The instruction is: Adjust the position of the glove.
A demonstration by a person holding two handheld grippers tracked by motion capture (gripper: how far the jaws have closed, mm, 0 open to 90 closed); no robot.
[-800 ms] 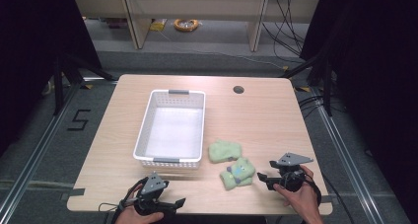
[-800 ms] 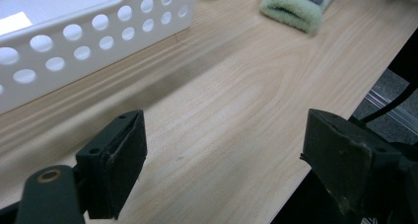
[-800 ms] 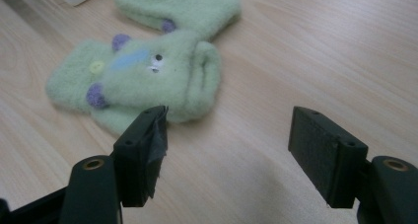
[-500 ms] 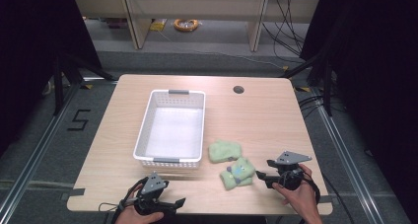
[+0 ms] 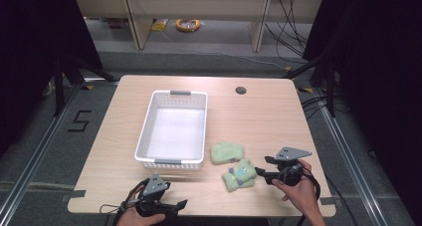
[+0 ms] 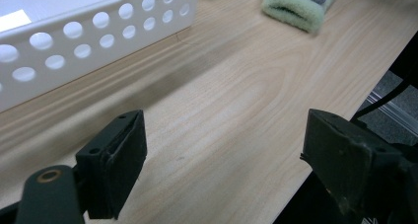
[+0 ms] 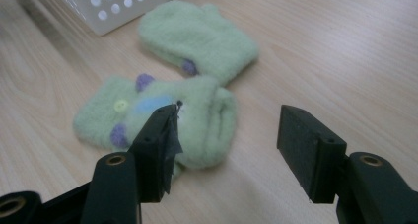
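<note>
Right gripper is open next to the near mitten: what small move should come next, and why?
Probably ease the right gripper forward so its open jaws straddle the near mitten, then close. The mitten lies flat on the table, just ahead of the jaws, not yet between them; the basket waits beside it.

Black two-fingered grippers with grey three-cornered top plates, trailing black cables.

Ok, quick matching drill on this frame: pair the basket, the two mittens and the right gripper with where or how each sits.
Things:
1 white basket
2 plain green mitten
3 decorated green mitten
4 right gripper

Places or states:
A jaws open, at the cuff end of the nearer mitten
B lies between the basket and the other mitten
C empty, left of both mittens
D nearest the right gripper, purple spots up

Pairs: 1-C, 2-B, 3-D, 4-A
</note>
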